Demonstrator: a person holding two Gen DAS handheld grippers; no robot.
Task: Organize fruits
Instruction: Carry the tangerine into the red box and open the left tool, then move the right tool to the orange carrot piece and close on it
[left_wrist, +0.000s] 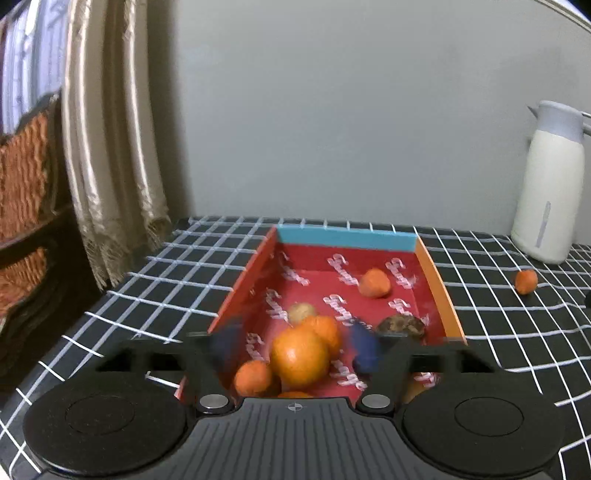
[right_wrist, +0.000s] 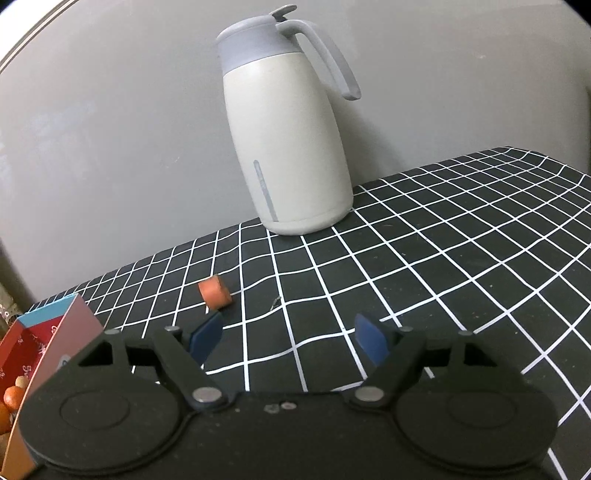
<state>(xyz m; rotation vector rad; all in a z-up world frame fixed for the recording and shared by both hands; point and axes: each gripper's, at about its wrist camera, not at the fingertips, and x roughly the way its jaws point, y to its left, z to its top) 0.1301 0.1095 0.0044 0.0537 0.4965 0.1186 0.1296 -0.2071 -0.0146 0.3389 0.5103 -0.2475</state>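
Hanging over the near end of the red box (left_wrist: 258, 280), the left gripper (left_wrist: 295, 350) has its blue pads spread wide, blurred, with nothing clamped; no earlier view is given to compare. Between and just below the pads sits a large orange (left_wrist: 300, 356), with no pad pressing on it as far as the blur allows. A smaller orange fruit (left_wrist: 253, 376) lies just beside it at the near left, and another orange fruit (left_wrist: 325, 328) is tucked behind it. Beyond these lie a pale round fruit (left_wrist: 302, 312) and a dark brown lump (left_wrist: 400, 325) by the right wall, then a lone orange fruit (left_wrist: 375, 282) toward the far end of the box. The right gripper (right_wrist: 291, 338) hovers over the black checked tablecloth (right_wrist: 443, 258) with its jaws apart and empty. Just ahead of its left pad lies a small orange piece (right_wrist: 214, 291) on the cloth, outside the box, apart from the pad. Farther back a cream jug (right_wrist: 288, 140) with a grey lid stands upright near the wall. A curtain (left_wrist: 110, 147) hangs beyond the table's left corner.
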